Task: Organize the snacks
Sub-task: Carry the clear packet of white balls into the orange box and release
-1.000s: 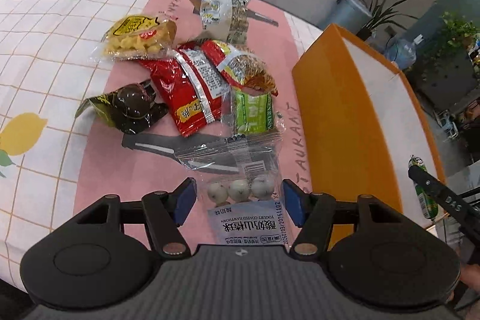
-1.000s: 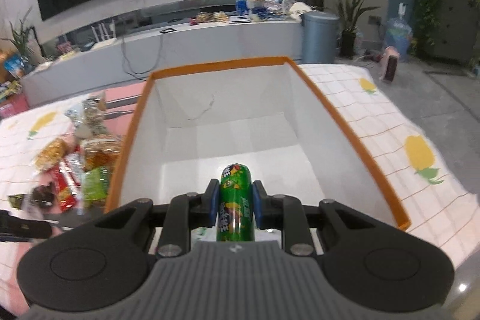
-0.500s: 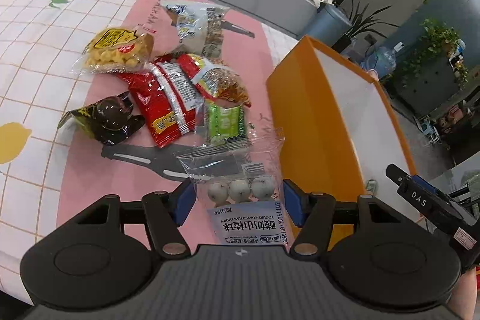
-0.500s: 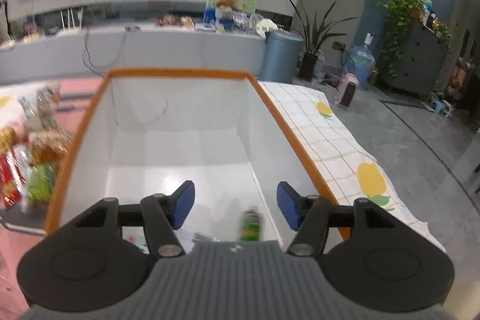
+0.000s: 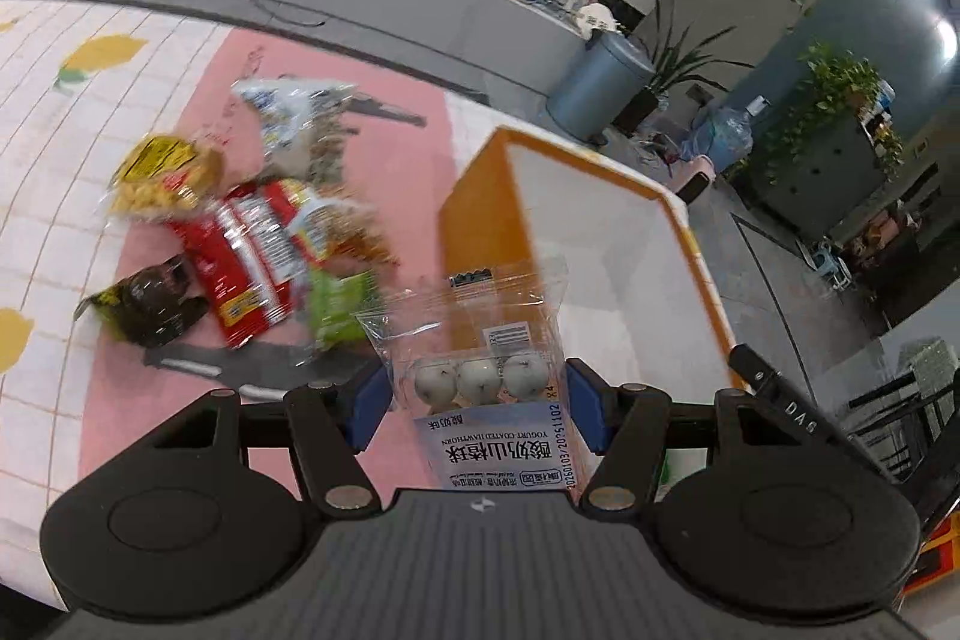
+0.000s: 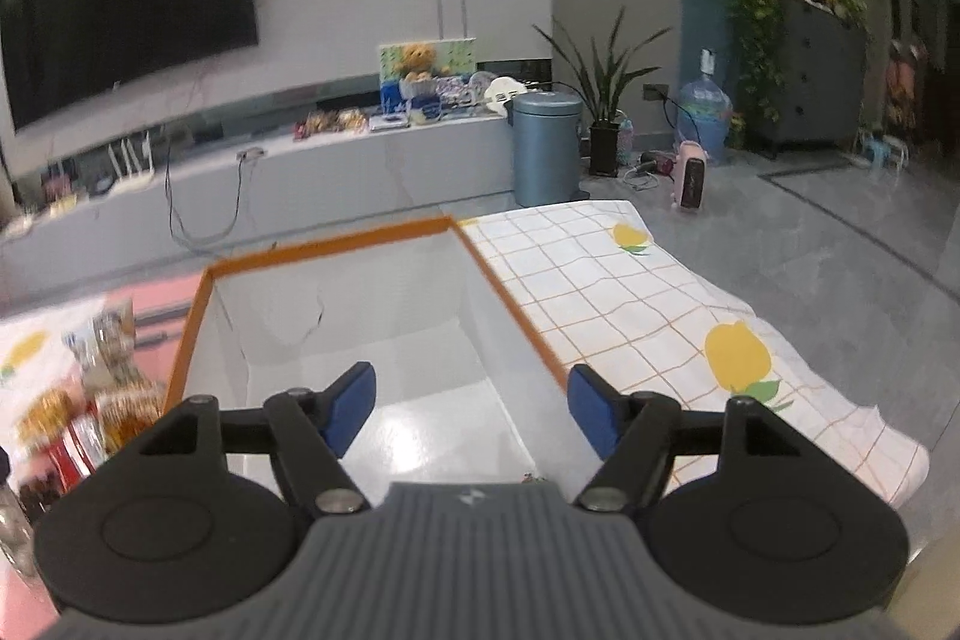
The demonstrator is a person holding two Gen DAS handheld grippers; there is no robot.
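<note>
Two tools show: the left tool (image 5: 477, 406) grips a clear snack packet (image 5: 489, 382) (three white balls inside) at lower centre of its frame, in front of the orange-rimmed box (image 5: 600, 244). Left of the box, more snack bags (image 5: 252, 244) lie heaped on the table (image 5: 72, 112). The right tool (image 6: 471, 409) hangs over the box (image 6: 372, 340) with jaws opening, nothing between them.

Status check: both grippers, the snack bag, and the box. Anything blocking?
Left gripper shut on hawthorn bag, lifted beside box. Right gripper empty, jaws opening over box. Nothing blocking.
</note>
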